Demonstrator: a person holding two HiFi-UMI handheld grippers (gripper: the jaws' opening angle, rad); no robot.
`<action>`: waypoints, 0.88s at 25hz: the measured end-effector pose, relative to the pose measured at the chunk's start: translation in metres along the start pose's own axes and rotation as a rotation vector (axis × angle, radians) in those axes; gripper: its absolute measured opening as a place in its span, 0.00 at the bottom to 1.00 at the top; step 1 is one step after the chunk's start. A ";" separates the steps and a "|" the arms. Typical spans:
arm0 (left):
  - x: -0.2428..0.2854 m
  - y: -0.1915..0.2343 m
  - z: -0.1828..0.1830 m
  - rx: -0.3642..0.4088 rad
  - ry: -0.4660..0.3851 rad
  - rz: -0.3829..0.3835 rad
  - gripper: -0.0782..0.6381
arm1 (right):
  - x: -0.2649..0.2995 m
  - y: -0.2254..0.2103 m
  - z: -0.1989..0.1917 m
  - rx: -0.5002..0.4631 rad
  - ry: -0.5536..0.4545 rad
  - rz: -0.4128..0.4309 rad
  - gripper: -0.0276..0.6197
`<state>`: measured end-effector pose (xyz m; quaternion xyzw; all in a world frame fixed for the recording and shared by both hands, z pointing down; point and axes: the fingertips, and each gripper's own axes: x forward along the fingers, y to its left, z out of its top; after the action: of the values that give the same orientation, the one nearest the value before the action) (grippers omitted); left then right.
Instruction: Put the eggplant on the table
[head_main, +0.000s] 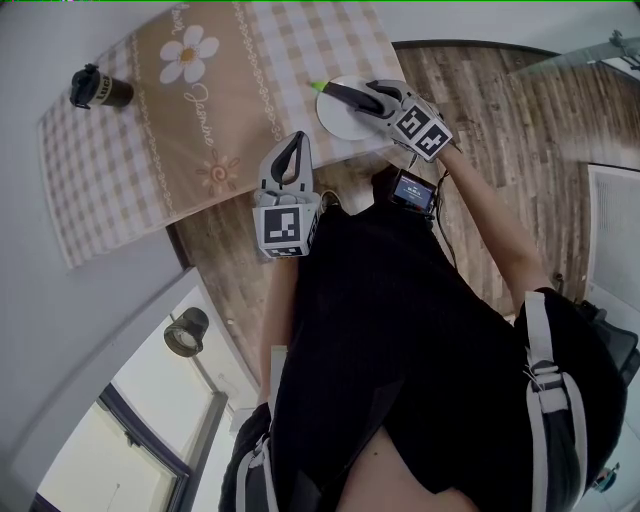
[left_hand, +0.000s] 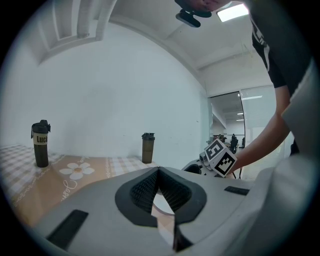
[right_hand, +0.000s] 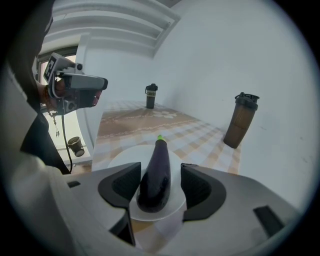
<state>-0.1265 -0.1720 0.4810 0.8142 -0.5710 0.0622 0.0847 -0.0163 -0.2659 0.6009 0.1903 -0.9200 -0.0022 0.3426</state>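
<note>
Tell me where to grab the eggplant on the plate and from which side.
Grip the eggplant across its thick purple middle, coming in from the blunt end along its length, where the right gripper is lined up. It lies flat on the white plate, green stem pointing away; the stem end tapers and would likely slip.

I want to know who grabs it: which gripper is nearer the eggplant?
Right. The right gripper has open jaws straddling the eggplant on the plate; the left gripper, shut, sits apart, beside the plate.
</note>
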 end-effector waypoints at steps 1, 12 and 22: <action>0.000 0.000 0.000 0.000 0.002 -0.001 0.11 | -0.001 0.000 0.001 0.001 -0.003 -0.001 0.44; 0.005 -0.005 0.004 0.021 0.003 -0.018 0.11 | -0.015 -0.004 0.025 0.003 -0.056 -0.022 0.44; 0.011 -0.004 0.018 0.046 -0.008 -0.028 0.11 | -0.035 -0.016 0.060 0.008 -0.121 -0.087 0.44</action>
<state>-0.1189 -0.1841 0.4655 0.8240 -0.5584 0.0707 0.0645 -0.0243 -0.2759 0.5307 0.2312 -0.9298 -0.0250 0.2854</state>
